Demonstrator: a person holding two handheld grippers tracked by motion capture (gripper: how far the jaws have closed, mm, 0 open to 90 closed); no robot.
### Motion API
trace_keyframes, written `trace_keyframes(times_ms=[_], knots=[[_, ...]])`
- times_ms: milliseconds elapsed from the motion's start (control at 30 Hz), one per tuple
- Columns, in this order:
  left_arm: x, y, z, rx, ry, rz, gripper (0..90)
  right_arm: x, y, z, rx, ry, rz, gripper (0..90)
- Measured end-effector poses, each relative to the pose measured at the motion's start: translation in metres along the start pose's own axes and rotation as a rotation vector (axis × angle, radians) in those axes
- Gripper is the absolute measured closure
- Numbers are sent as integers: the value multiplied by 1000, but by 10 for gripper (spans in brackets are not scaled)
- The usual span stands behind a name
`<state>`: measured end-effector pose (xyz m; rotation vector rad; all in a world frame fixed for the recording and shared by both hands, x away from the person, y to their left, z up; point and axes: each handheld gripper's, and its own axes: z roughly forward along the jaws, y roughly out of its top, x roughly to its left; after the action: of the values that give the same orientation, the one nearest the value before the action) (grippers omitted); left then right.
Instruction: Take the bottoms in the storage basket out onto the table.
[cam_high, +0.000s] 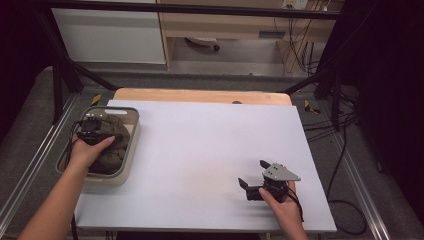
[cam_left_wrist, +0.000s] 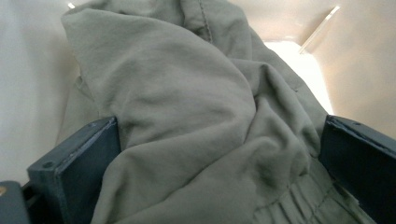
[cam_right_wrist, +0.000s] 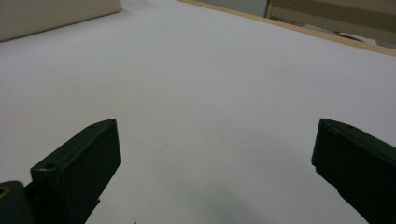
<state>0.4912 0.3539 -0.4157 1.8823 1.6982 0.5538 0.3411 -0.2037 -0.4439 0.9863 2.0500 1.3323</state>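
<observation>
A crumpled olive-green cloth (cam_high: 111, 150) lies in a beige bin (cam_high: 131, 150) at the table's left edge. My left gripper (cam_high: 100, 131) reaches down into the bin, and in the left gripper view its jaws stand wide apart on either side of a fold of the cloth (cam_left_wrist: 201, 121), open around it. My right gripper (cam_high: 254, 175) rests low over the white sheet near the front right of the table, open, with nothing between its fingers (cam_right_wrist: 79, 172).
A white sheet (cam_high: 210, 150) covers most of the table, with a strip of bare wood (cam_high: 200, 95) along the far edge. The bin's side wall (cam_right_wrist: 51, 16) shows at the far left of the right gripper view. Cables hang off the right side (cam_high: 345, 150).
</observation>
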Motion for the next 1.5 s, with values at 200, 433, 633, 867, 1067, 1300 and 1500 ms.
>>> trace_keyframes(times_ms=[200,433,633,867,1067,1300,1500], knots=[[0,0,3,14,2,-10,0,0,0,1,3,3,-4,20],[-1,-1,4,36,-7,-16,116,1,0,2,5,9,-7,20],[-3,0,-2,46,-18,-5,367,-1,2,-1,-6,-5,3,26],[-2,4,-10,80,-42,-35,578,-1,2,-2,-5,2,4,25],[5,7,-19,68,-78,-49,679,-2,2,-3,-11,-6,9,25],[0,14,-47,-32,-56,2,696,-2,2,-3,-10,-8,9,25],[-5,25,-71,-97,-17,60,698,-2,2,-3,-10,-9,11,25]])
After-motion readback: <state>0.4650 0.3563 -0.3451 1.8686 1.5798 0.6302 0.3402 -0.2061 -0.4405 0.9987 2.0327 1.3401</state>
